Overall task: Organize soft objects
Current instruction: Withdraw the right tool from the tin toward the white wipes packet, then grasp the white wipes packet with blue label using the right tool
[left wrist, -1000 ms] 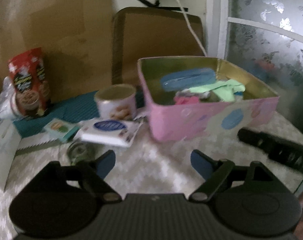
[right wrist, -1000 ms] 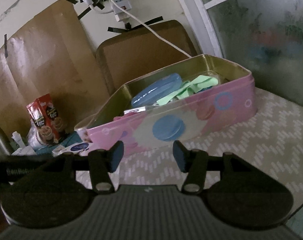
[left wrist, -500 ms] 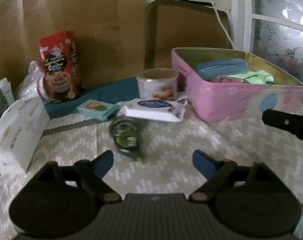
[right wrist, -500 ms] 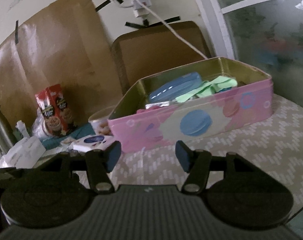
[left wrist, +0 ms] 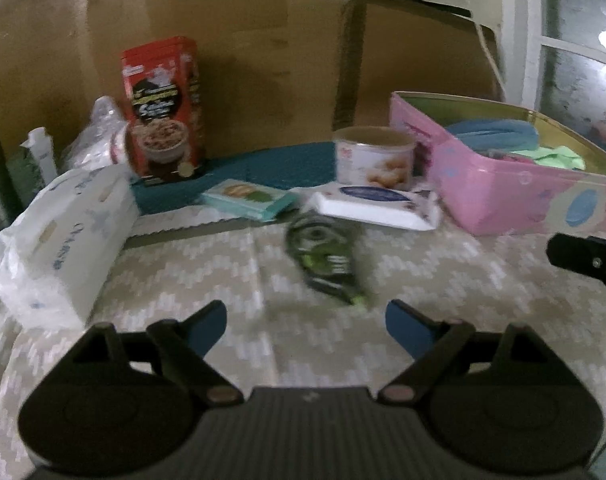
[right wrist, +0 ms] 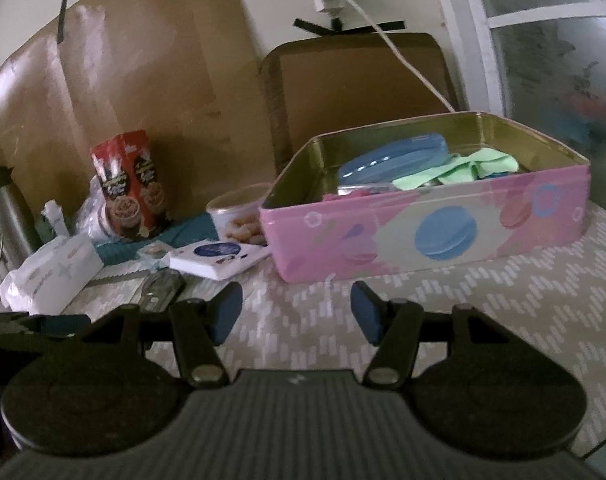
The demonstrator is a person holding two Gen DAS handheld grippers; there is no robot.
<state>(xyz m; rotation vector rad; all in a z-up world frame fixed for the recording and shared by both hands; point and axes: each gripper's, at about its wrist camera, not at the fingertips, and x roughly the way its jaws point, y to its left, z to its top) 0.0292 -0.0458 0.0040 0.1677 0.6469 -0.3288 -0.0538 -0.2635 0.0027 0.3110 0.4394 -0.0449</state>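
Note:
A pink tin box [right wrist: 443, 232] stands open on the patterned tablecloth and holds a blue case [right wrist: 395, 158], a green cloth [right wrist: 463, 170] and a pink item. It also shows at the right of the left wrist view [left wrist: 515, 196]. My left gripper [left wrist: 306, 326] is open and empty, just short of a green correction tape dispenser [left wrist: 327, 260]. A white wipes pack [left wrist: 375, 208], a small teal tissue pack [left wrist: 249, 198] and a large white tissue pack [left wrist: 63, 236] lie beyond. My right gripper [right wrist: 297, 312] is open and empty in front of the tin.
A round cookie tin [left wrist: 375, 156] and a red cereal box [left wrist: 163, 108] stand on a teal mat [left wrist: 263, 168] at the back. Cardboard lines the wall. A metal flask [right wrist: 7, 208] stands far left. The right gripper's body [left wrist: 587, 258] juts in from the right.
My left gripper has swung left and drawn closer to the tape dispenser, so the tin has slid to the right of its view. My right gripper has pulled back and turned slightly left.

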